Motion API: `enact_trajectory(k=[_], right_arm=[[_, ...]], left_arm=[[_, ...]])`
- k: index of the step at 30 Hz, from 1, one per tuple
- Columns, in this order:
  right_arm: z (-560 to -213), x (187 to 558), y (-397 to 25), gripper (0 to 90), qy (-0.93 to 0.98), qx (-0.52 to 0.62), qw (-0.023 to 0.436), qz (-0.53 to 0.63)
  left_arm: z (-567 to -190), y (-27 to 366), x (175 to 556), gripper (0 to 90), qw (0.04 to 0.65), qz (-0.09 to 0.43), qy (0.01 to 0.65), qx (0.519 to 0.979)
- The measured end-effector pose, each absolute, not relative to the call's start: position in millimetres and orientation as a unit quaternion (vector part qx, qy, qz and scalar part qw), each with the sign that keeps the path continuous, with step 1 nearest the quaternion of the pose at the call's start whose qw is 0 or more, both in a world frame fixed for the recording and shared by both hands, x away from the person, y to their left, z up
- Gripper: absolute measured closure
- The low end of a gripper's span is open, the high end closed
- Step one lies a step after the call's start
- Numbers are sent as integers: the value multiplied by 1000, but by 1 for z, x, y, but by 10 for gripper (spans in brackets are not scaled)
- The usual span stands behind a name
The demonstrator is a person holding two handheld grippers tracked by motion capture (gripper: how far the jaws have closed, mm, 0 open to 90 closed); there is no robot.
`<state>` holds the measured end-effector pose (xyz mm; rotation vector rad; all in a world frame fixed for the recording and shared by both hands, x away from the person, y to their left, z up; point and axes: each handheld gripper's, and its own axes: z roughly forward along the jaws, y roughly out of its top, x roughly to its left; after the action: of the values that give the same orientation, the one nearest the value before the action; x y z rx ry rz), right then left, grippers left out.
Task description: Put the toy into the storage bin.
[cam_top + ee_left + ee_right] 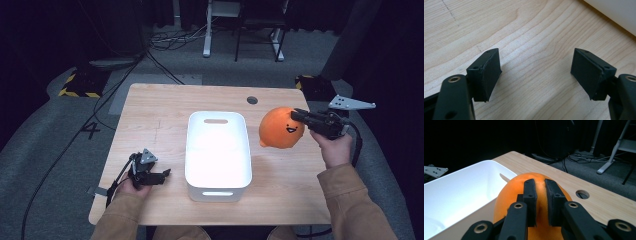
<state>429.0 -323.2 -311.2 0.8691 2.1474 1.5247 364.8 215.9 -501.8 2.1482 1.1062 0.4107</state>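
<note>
An orange round plush toy (281, 128) with a small smiling face hangs above the table just right of the white bin (217, 116). My right gripper (298, 116) is shut on the toy's upper right side; in the right gripper view its two jaws pinch a fold of the orange toy (509, 192), and its gripper (540, 185) points toward the bin (456, 195). My left gripper (162, 175) rests low on the table left of the bin, jaws wide apart. The left gripper view shows that gripper (536, 65) open over bare wood.
The wooden table (150, 120) has a round cable hole (252, 100) at the back right. The bin holds nothing and stands at the table's middle. Cables and a yellow-black striped base (79, 85) lie on the floor beyond; chair and desk legs stand farther back.
</note>
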Motion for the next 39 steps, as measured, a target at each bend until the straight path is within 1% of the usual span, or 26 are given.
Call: enact_trajectory(k=[3,7,11,16,20,27,30,31,34,35,39], right_arm=[[-305,428,-320,798,762,304,181,542],[-286,427,-311,798,770,286,180,541],[-277,428,-305,799,775,275,183,540],[-263,432,-290,799,776,257,175,548],[-259,434,-281,799,778,249,174,549],[-250,441,-252,799,779,233,162,559],[-250,442,-244,799,779,228,159,561],[-250,444,-236,800,782,223,155,561],[-250,446,-227,799,783,218,151,562],[-250,447,-217,799,784,214,146,564],[-250,449,-205,799,788,206,143,562]], left_arm=[[-502,216,365,243,338,158,424,825],[-502,216,365,243,338,158,424,825],[-502,216,365,243,338,158,424,825],[-502,216,365,243,338,156,424,825],[-502,216,365,243,338,156,424,825],[-502,216,365,242,338,156,424,825],[-502,216,365,242,338,156,424,825],[-502,216,365,242,338,157,424,825],[-502,216,365,242,338,157,424,825],[-502,216,365,242,338,156,424,825],[-502,216,365,242,338,157,424,825]])
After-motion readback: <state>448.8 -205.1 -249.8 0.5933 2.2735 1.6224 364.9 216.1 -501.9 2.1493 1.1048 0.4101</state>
